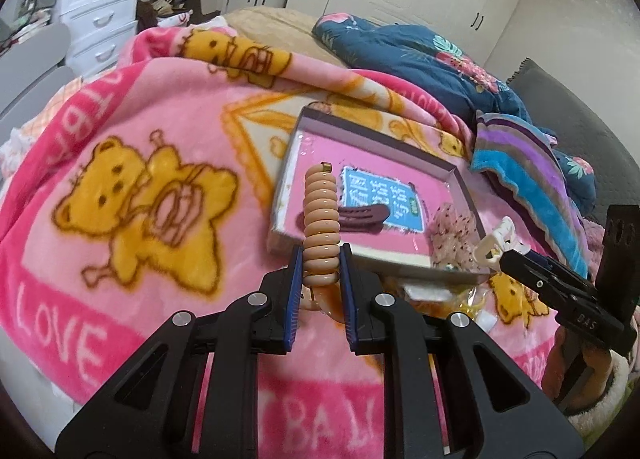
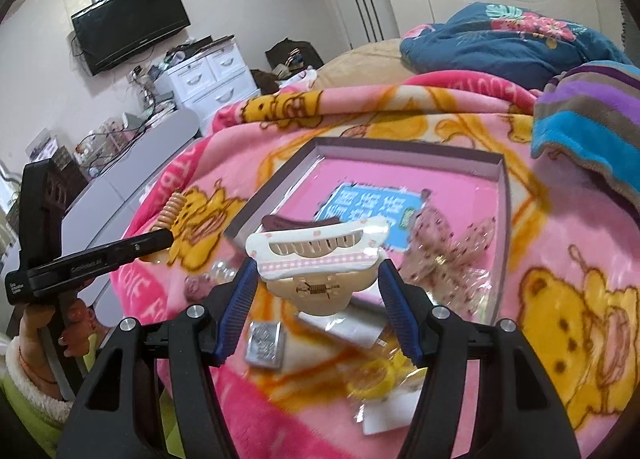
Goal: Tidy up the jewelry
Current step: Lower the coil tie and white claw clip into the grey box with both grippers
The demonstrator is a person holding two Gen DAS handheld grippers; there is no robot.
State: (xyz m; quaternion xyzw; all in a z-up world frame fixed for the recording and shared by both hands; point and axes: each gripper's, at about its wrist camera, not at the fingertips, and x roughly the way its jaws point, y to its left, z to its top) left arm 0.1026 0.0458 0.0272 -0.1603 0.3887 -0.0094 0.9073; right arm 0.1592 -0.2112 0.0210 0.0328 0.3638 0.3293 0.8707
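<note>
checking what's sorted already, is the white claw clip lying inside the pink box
No, the white claw clip is held off the blanket in the right gripper, in front of the pink box.

Left gripper points downward, blue pads pinched narrowly on a beige spiral hair tie. Right gripper also angles down, jaws wide, pads clamping a cream claw clip. A hand in a fleecy cuff grips the left tool's handle.
</note>
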